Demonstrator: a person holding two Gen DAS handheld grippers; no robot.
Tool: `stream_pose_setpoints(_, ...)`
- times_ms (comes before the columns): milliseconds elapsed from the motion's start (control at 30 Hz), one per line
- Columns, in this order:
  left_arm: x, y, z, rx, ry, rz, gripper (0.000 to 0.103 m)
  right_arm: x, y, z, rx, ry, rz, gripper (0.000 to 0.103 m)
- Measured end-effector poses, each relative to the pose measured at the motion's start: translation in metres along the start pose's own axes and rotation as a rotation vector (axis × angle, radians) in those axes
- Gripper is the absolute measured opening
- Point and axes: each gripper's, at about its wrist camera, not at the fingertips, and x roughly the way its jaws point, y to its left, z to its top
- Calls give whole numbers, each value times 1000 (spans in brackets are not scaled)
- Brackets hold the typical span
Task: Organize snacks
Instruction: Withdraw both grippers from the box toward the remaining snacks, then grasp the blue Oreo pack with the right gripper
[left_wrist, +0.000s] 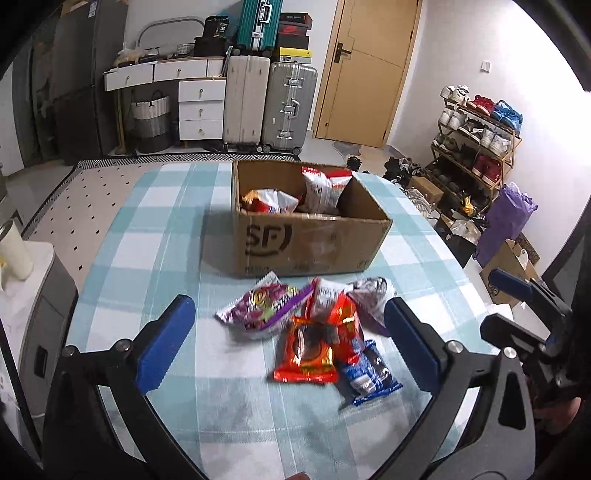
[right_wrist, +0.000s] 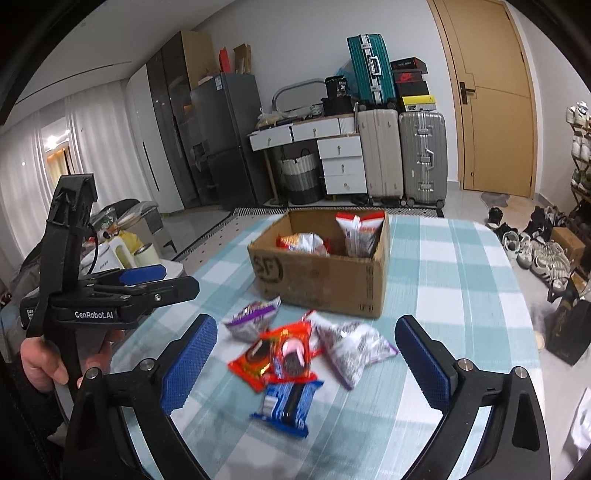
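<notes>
A cardboard box (left_wrist: 314, 243) (right_wrist: 325, 284) stands on the teal check tablecloth (left_wrist: 166, 221) (right_wrist: 461, 277), with a red-and-white bag (left_wrist: 325, 188) (right_wrist: 358, 232) and an orange bag (left_wrist: 271, 201) (right_wrist: 303, 242) inside. In front of it lies a loose pile: a purple packet (left_wrist: 258, 306) (right_wrist: 251, 319), an orange packet (left_wrist: 308, 354) (right_wrist: 255, 362), a blue cookie pack (left_wrist: 369, 376) (right_wrist: 288, 402) and a silver-purple bag (left_wrist: 373, 295) (right_wrist: 354, 343). My left gripper (left_wrist: 288, 304) (right_wrist: 173, 280) hovers open over the pile, touching nothing. My right gripper (right_wrist: 306, 324) (left_wrist: 498, 306) is open beside it, also empty.
A low white cabinet with a cream cup (left_wrist: 13, 251) stands off the table's left edge. A shoe rack (left_wrist: 476, 147) and bags crowd the floor on the right. Suitcases (right_wrist: 402, 155), drawers (right_wrist: 340, 162) and a door (right_wrist: 491, 99) line the far wall.
</notes>
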Motion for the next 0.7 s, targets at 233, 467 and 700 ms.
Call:
stream_pose_setpoints(233, 10, 4, -27, -32, 26, 19, 102, 4, 8, -29, 29, 36, 10, 99)
stream_pose_setpoints(467, 27, 4, -49, -23, 57, 29, 102, 23, 14, -59, 65, 78, 10, 99)
stream_pose_setpoints(700, 42, 13, -68, -34, 81, 38, 102, 41, 15, -73, 82, 108, 7, 99)
